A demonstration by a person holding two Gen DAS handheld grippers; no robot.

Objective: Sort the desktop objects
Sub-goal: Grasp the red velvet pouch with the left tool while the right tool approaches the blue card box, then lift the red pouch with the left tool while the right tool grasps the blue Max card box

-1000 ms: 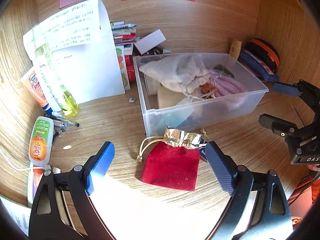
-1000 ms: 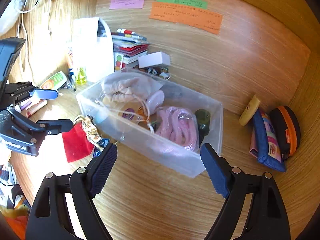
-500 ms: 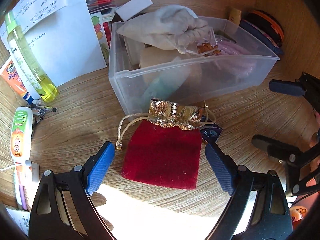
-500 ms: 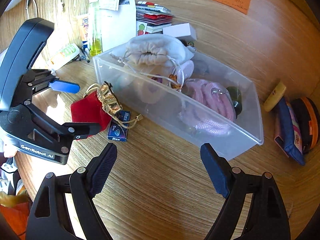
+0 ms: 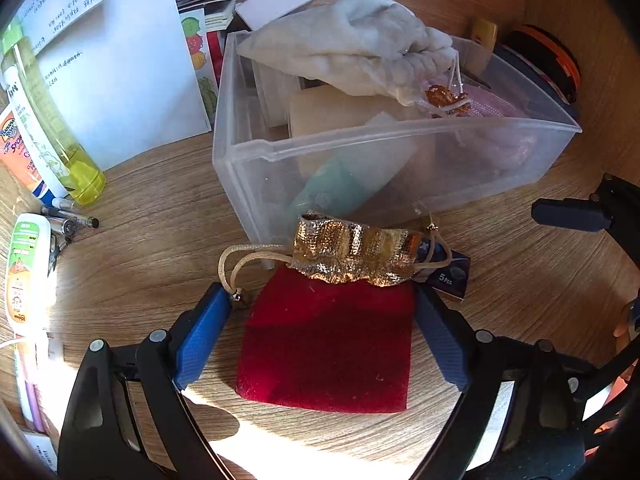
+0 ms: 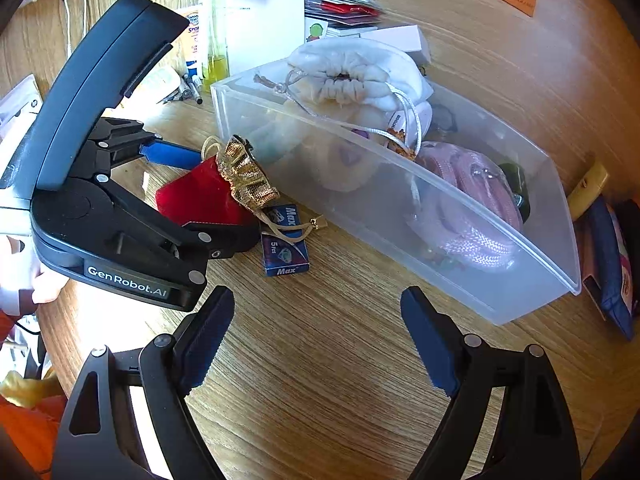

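Red velvet drawstring pouch with gold lamé collar [image 5: 332, 344]: flat on wooden surface [image 5: 152, 256], between closing jaws of left gripper [image 5: 320, 332]. Right gripper [image 6: 316, 336]: jaws wide, empty.

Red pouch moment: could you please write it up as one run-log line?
left gripper: closing, astride red pouch, pads not yet pressing | right gripper: open, empty, over desk | bin: behind pouch

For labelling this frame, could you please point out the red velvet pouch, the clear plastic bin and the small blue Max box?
red velvet pouch [image 5: 332, 344], left wrist view, middle of its red body.
clear plastic bin [image 6: 472, 240], right wrist view, near long wall.
blue Max box [image 6: 286, 254], right wrist view, printed top face.
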